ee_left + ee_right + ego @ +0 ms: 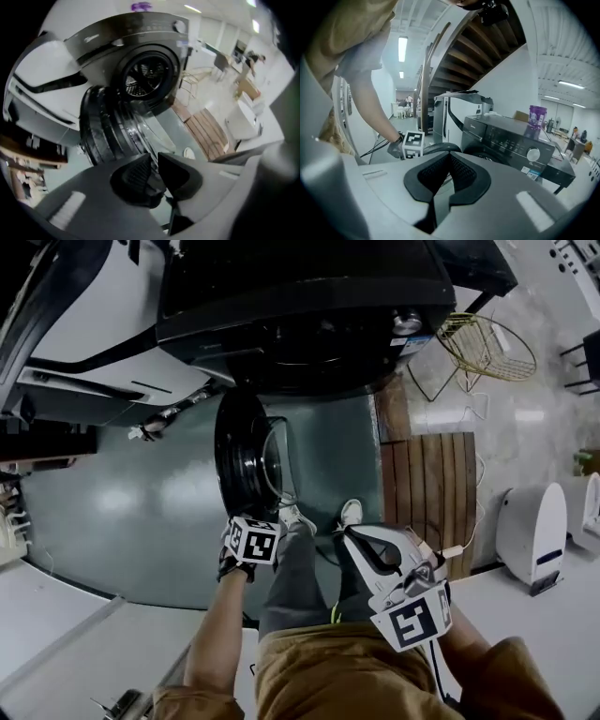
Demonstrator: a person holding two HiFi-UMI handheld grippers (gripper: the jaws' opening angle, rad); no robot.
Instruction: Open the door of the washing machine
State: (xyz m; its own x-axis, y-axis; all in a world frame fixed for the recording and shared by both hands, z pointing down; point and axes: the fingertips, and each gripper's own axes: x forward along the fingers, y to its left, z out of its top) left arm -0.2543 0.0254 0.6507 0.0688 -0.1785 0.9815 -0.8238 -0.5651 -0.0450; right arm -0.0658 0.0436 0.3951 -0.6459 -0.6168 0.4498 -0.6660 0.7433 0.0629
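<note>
door (242, 451) of washing machine (300, 306) swung wide open, glass bulge (277, 463) facing right in head view, left gripper (154, 158) closed, empty, right gripper (450, 157) closed, empty

Dim, blurred frames; fisheye-warped edges

A gold wire basket (487, 351) stands near wooden slats (427, 493)
</note>
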